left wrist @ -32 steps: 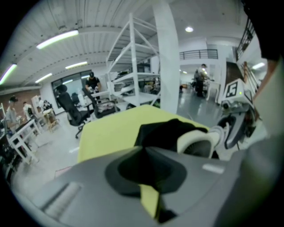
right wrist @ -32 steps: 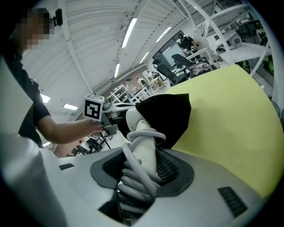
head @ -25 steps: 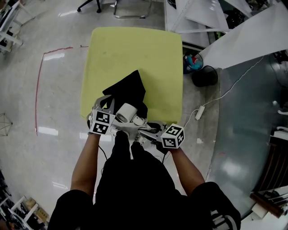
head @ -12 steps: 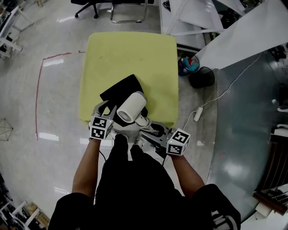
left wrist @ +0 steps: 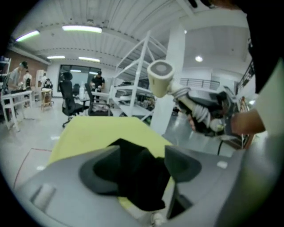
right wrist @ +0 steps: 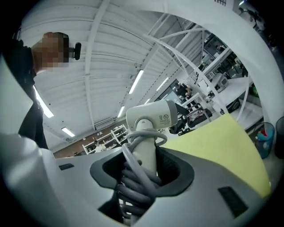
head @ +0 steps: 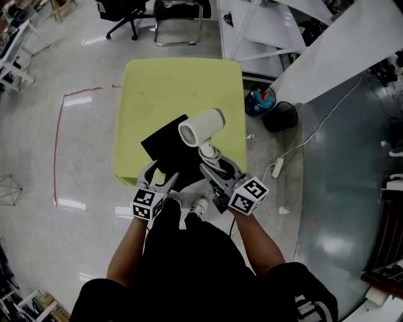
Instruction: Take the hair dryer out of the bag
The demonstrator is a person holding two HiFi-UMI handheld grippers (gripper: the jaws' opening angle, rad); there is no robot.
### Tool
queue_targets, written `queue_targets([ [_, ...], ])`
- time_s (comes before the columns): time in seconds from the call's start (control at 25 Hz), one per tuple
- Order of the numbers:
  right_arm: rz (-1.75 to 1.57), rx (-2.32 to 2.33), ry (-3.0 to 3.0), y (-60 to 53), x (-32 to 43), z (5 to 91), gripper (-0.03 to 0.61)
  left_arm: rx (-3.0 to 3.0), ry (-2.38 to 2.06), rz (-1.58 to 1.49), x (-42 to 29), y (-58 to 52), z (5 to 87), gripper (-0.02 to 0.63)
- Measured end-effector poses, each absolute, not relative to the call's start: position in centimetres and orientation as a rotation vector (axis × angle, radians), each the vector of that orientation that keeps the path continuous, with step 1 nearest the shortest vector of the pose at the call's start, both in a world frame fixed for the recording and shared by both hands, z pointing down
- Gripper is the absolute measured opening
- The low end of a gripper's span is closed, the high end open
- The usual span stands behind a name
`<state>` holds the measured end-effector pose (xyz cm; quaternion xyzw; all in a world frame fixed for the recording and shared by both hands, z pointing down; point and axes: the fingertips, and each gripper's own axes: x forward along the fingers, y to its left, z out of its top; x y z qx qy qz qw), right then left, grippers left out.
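Note:
The white hair dryer (head: 201,126) hangs in the air above the black bag (head: 171,151), clear of it. My right gripper (head: 213,162) is shut on its handle, around which the grey cord is wound (right wrist: 137,177); its barrel (right wrist: 151,116) points away from me. The bag lies flat on the yellow-green table (head: 176,82). My left gripper (head: 161,176) is at the bag's near edge with its jaws opening. In the left gripper view the bag's cloth (left wrist: 137,173) lies between the jaws, and the pads do not press on it.
To the right of the table stand a black bin (head: 286,115) and a blue pail (head: 261,99). A power strip (head: 277,166) with a white cable lies on the floor. Office chairs (head: 126,9) are beyond the table, with red floor tape (head: 60,144) at the left.
The right gripper has lifted the hair dryer up out of the bag and over the table. The left gripper has let go of the bag, opened and drawn back toward me.

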<state>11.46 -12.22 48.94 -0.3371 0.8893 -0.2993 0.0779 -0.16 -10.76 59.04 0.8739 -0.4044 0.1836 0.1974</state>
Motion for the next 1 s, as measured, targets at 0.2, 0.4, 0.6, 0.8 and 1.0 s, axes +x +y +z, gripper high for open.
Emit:
queue_targets([
  [0.2, -0.796, -1.083, 2.647, -13.8, 12.0, 47.2, 0.176, 2.429, -1.272, 0.293, -1.1, -11.4, 54.2, 0.292],
  [0.4, -0.68, -1.157, 2.663, -14.6, 12.2, 45.1, 0.176, 2.433, -1.499, 0.187, -2.6, -13.6, 49.1, 0.116],
  [0.6, -0.58, -1.244, 2.654, -15.2, 12.7, 42.8, 0.176, 2.473, -1.574, 0.169, -2.7, -14.8, 45.1, 0.006],
  [0.8, -0.507, -1.266, 2.654, -15.6, 12.8, 41.1, 0.176, 2.512, -1.582, 0.135, -2.3, -15.4, 42.6, 0.007],
  [1.0, -0.467, -1.26, 2.669, -15.7, 12.4, 40.1, 0.176, 2.553, -1.57, 0.104, -1.8, -15.4, 41.1, 0.007],
])
